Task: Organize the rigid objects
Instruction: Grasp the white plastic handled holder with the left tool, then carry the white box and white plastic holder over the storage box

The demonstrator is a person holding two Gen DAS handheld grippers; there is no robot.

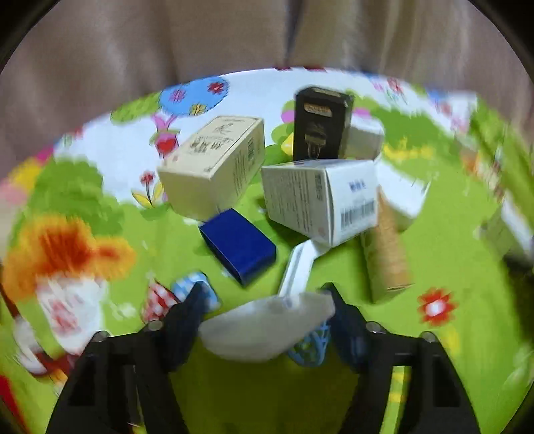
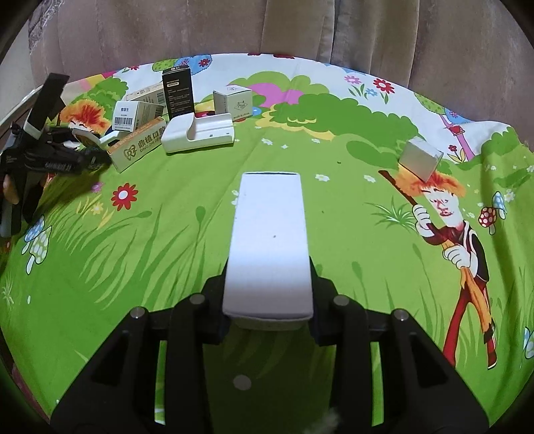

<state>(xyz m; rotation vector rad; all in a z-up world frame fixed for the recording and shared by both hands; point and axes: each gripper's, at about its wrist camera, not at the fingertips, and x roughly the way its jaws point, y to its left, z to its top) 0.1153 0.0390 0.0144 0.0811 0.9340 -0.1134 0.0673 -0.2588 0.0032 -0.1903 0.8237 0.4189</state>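
My left gripper is shut on a white spoon, held by its bowl with the handle pointing away toward a cluster of boxes. The cluster holds a cream box, a white barcode box, a black upright box, a blue box and a tan long box. My right gripper is shut on a long white box, held above the green cartoon cloth. The left gripper and the spoon show at the far left of the right wrist view.
In the right wrist view a white cradle-shaped object lies beside the cluster, a small cube box stands behind it, and a grey box stands apart at the right. A beige curtain hangs behind the table's far edge.
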